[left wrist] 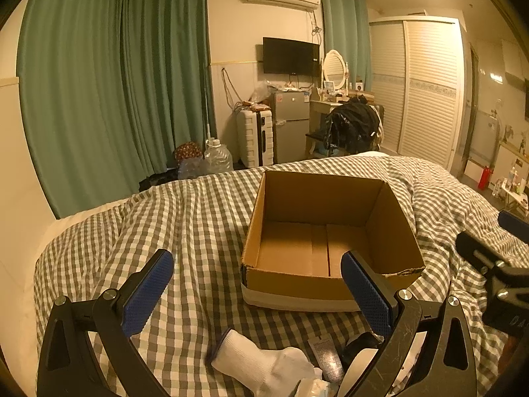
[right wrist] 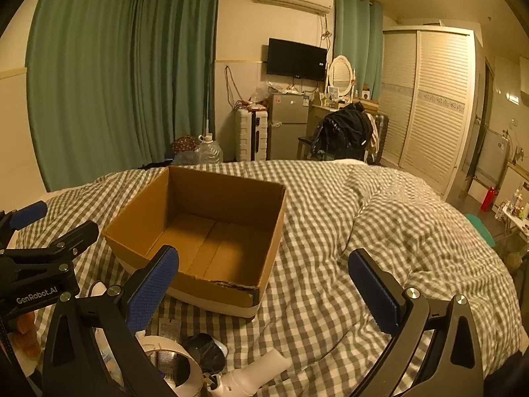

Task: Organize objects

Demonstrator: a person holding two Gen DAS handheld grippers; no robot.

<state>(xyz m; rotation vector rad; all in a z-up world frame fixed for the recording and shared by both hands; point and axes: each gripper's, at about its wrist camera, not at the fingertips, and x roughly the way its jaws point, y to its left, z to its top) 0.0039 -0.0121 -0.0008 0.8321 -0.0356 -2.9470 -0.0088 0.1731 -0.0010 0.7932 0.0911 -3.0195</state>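
An open cardboard box point(left wrist: 330, 198) point(right wrist: 228, 195) with nothing inside rests on the checked bedcover. My left gripper point(left wrist: 258, 264) hovers open in front of it, nothing between its blue pads. Below it lie a white sock point(left wrist: 261, 364), a small printed tube point(left wrist: 325, 357) and a dark object point(left wrist: 360, 347). My right gripper point(right wrist: 263, 264) is open too, to the right of the box's near corner. Under it I see a white tape roll point(right wrist: 172, 360), a dark object point(right wrist: 208, 352) and a white tube-shaped item point(right wrist: 254, 372). Each gripper shows at the edge of the other's view.
The checked bedcover point(right wrist: 380, 231) point(left wrist: 185, 218) spreads wide and rumpled to the right of the box. Beyond the bed stand green curtains point(left wrist: 115, 82), a white suitcase point(left wrist: 254, 137), a small fridge point(left wrist: 291, 122), a chair with dark clothes point(left wrist: 353, 125) and a slatted wardrobe point(left wrist: 426, 89).
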